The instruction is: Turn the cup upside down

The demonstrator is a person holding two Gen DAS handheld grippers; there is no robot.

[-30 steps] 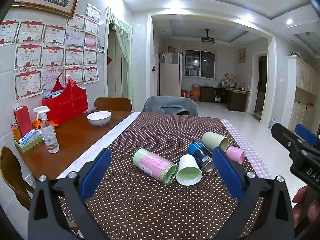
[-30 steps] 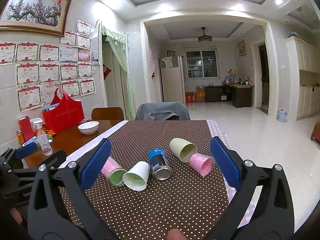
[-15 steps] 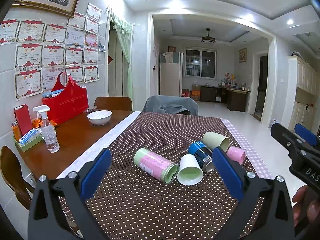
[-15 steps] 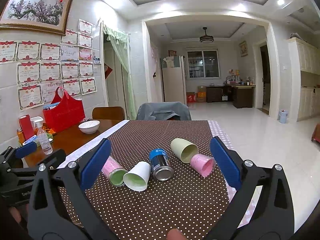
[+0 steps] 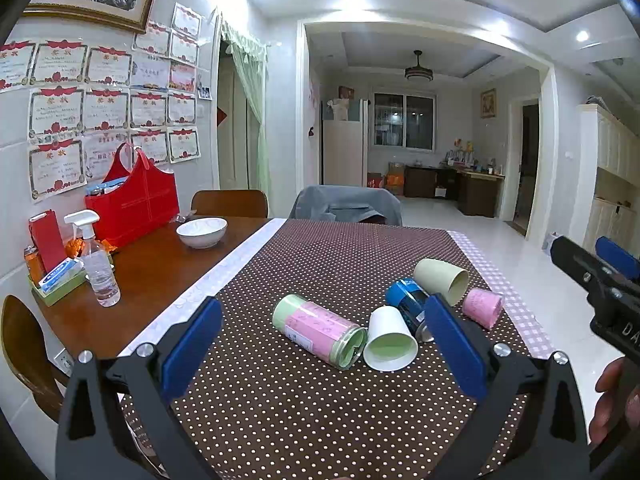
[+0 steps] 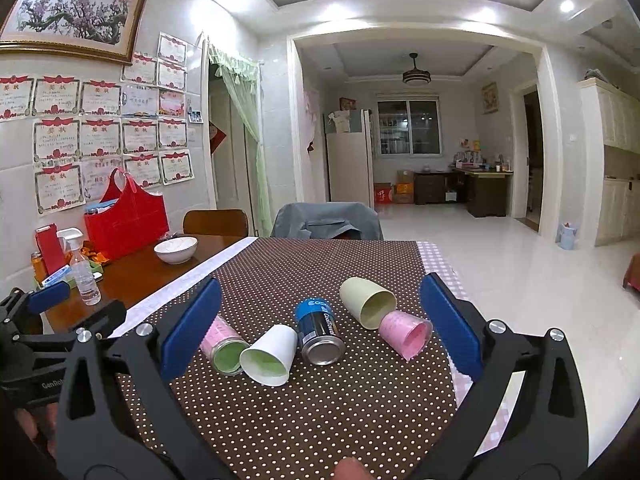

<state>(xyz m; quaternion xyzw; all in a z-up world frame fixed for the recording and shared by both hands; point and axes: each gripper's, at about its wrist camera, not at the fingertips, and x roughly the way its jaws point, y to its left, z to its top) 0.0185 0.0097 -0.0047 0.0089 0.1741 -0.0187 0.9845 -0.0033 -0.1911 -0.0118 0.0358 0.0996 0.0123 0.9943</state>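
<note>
Your dotted brown tablecloth (image 6: 320,420) carries five items lying on their sides in a loose row: pink-and-green canister (image 5: 320,330), blue can (image 6: 319,330), pale green cup (image 6: 368,306), white paper cup (image 6: 268,356), small pink cup (image 6: 404,332). Over the last second both views crept slightly closer; nothing on the cloth shifted. Your left gripper (image 5: 320,344) and right gripper (image 6: 318,322) are both spread wide, holding nothing, short of the row. No cup is engaged yet; flipping has not begun.
</note>
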